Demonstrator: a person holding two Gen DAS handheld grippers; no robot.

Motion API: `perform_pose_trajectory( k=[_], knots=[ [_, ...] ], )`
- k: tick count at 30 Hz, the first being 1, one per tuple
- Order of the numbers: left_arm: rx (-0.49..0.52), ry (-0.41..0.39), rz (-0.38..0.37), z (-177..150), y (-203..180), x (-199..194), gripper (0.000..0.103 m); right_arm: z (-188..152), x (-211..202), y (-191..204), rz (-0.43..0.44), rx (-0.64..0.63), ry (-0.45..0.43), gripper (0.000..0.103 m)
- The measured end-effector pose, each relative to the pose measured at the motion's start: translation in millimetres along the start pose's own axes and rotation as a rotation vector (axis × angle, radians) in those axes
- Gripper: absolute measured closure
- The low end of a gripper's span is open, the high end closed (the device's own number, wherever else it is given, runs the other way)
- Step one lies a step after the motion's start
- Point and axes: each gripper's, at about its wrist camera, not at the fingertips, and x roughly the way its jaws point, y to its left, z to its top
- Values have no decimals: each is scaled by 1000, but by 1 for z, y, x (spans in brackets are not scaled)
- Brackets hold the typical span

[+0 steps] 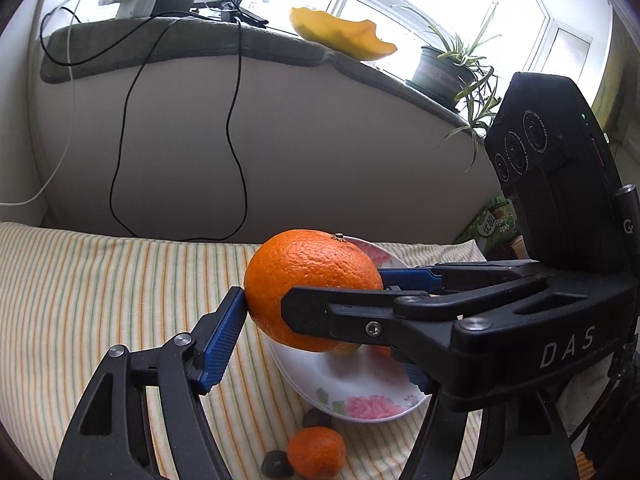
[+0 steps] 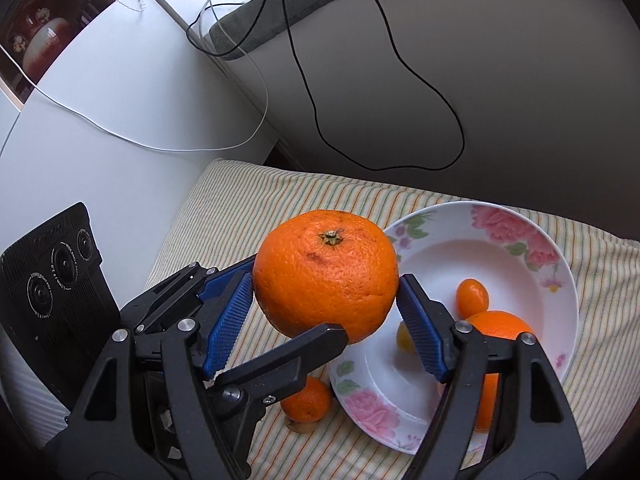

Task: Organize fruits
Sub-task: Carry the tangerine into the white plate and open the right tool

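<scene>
Both grippers, left (image 1: 316, 304) and right (image 2: 325, 294), clamp the orange (image 2: 326, 276) at mid-width. Firm, round, moderately heavy: grip across the equator, above the plate (image 2: 516, 240).

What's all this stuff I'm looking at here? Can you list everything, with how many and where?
Big orange: one, orange, held in the air between both grippers.
Plate: one, white with pink flowers, on the striped cloth.
Fruit in plate: an orange, a small orange fruit, a yellow piece partly hidden.
Small mandarin: one, orange, on the cloth beside the plate.
Potted plant: one, green, on the windowsill.
Cables: black and white, hanging from the ledge.
Left gripper: black, blue pads, clamping the orange.
Right gripper: same, clamping it crosswise.
</scene>
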Motion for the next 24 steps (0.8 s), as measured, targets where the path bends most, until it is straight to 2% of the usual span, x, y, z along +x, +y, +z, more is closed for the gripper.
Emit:
perform_pose_trajectory(
  k=[9, 21, 24],
  knots=[
    [10, 40, -15, 5, -8, 27, 33, 2, 12, -23, -16, 40, 6, 26],
    [-20, 85, -16, 11, -3, 44, 33, 6, 18, -35, -14, 82, 27, 26],
    [-23, 102, -6, 14, -3, 47, 33, 5, 20, -33, -45, 70, 33, 26]
  ],
)
